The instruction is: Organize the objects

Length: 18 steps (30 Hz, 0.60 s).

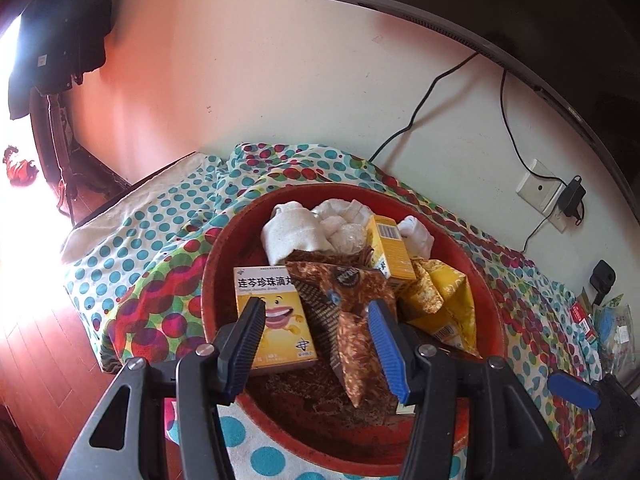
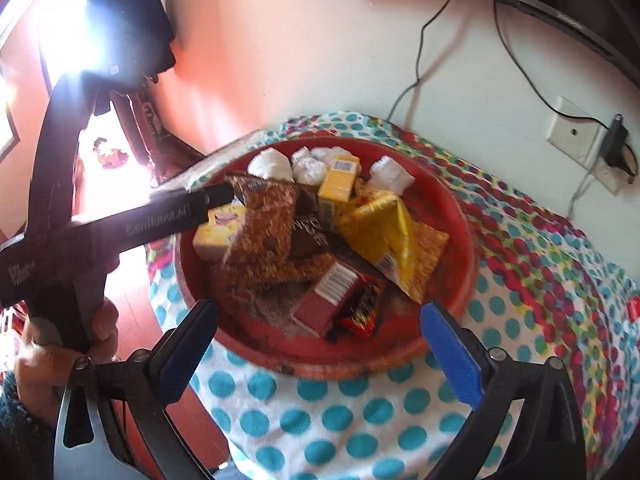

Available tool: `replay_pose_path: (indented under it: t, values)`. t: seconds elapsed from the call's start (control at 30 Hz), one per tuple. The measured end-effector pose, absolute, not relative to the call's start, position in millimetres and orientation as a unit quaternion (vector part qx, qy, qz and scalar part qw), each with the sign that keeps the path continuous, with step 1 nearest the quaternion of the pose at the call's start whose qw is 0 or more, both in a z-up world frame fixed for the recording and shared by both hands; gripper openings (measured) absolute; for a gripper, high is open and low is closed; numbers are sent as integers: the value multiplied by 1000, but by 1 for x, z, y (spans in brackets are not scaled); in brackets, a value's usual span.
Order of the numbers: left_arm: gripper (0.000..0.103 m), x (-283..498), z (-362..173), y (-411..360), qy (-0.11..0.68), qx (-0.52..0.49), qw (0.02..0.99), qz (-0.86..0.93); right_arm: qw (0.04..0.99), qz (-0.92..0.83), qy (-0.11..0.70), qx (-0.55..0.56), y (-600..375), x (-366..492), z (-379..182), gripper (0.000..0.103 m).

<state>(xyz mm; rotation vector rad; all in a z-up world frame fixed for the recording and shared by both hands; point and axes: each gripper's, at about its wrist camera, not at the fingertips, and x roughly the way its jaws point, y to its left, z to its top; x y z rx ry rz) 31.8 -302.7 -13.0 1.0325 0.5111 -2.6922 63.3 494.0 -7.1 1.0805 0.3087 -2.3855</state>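
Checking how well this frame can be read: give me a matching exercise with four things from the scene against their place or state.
Things:
1. white bundles
2. red striped box
3. smiling-face yellow box
4. right gripper

Place or state:
A. open, gripping nothing
B. left side of the red basin
C. near edge of the basin
D. far side of the basin

Pairs: 1-D, 2-C, 3-B, 4-A

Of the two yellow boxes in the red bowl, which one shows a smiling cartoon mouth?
The flat yellow box at the bowl's left side, lying face up with the mouth showing. The other yellow box farther back shows only a barcode.
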Motion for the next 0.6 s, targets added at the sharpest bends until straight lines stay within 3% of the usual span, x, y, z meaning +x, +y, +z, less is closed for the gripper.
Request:
replay_pose_path:
  t: [0.37,0.6]
  values:
    - [58,56,9,-218,53,392,68,-916,212,-859,126,449,549,99,-21,102]
    - [58,70,22,-208,61,408,64,-908,174,-865,140,449,538,87,-9,102]
